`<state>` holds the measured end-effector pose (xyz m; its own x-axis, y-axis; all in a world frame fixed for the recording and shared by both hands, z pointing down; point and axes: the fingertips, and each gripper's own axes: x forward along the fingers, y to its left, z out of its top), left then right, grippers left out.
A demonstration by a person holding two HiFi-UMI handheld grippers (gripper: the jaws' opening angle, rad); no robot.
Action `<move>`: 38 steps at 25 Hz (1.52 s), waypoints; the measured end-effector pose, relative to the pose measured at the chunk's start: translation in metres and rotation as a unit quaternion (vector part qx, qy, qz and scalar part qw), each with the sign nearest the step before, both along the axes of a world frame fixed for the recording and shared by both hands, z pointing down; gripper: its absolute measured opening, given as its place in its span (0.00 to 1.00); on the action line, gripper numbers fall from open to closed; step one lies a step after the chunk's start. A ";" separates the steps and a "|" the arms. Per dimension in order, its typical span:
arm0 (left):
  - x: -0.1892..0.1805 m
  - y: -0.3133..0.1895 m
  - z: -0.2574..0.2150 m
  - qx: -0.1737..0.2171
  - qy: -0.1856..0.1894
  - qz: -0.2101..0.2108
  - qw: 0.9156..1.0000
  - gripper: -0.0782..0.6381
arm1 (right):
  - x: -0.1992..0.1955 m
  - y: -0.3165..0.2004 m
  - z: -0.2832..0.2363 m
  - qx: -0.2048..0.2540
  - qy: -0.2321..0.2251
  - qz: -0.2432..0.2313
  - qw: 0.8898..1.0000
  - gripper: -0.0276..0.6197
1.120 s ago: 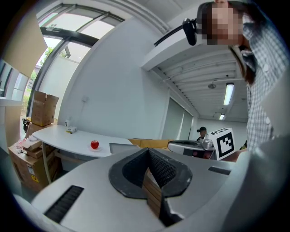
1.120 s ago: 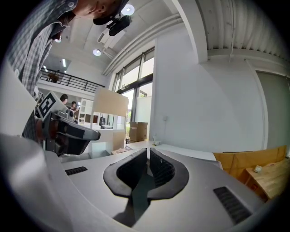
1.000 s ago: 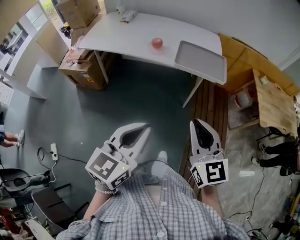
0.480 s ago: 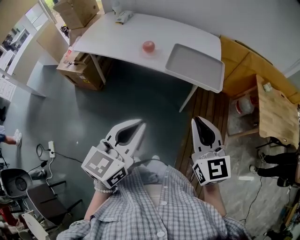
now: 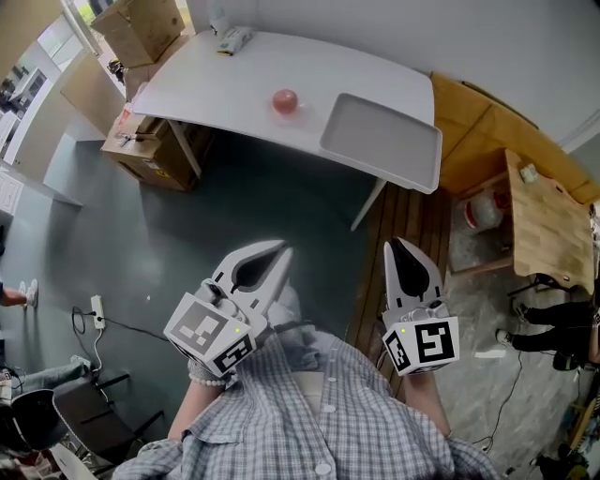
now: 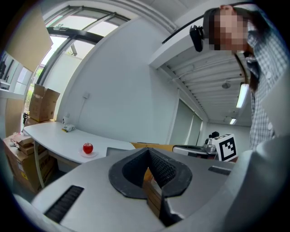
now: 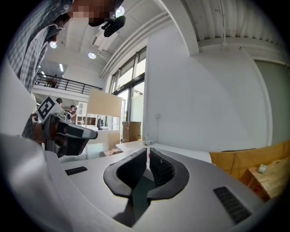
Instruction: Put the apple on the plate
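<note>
Left gripper (image 5: 279, 255) and right gripper (image 5: 397, 249) hang far from the bench (image 5: 206, 75) — jaws together on both. The apple (image 5: 284, 100) sits there, seemingly on a plate (image 6: 87, 155).

"What is different from a second ago?"

"The white table (image 5: 234, 70) now sits lower in the head view and closer to the person. The strip of dark floor (image 5: 272, 202) between the table's near edge and the left gripper (image 5: 281, 250) is narrower."

"And on the table?"

"The apple (image 5: 284, 100) and the grey tray (image 5: 380, 141) travel with the table, drifting down and to the left in the frame."

"Anything beside the table?"

"The cardboard boxes (image 5: 141, 28) to the left of the table slide toward the frame's top corner."
</note>
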<state>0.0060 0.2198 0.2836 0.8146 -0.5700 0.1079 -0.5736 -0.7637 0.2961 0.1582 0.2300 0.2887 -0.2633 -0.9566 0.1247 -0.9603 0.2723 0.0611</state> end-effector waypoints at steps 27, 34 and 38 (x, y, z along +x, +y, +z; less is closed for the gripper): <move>-0.049 -0.206 0.005 0.007 -0.001 0.029 1.000 0.12 | -0.098 -0.191 -0.007 0.011 0.073 -0.054 0.996 0.09; -0.059 -0.237 0.017 -0.008 -0.002 0.027 1.000 0.12 | -0.093 -0.215 0.005 -0.010 0.071 -0.013 0.997 0.09; -0.056 -0.253 0.018 -0.013 -0.003 0.027 1.000 0.12 | -0.082 -0.230 0.010 -0.021 0.072 -0.008 0.997 0.09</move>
<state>-0.0495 -0.0330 0.3017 0.8431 -0.5227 0.1264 -0.5339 -0.7854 0.3134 0.0759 -0.0005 0.2986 -0.2543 -0.9457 0.2027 -0.9379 0.2922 0.1868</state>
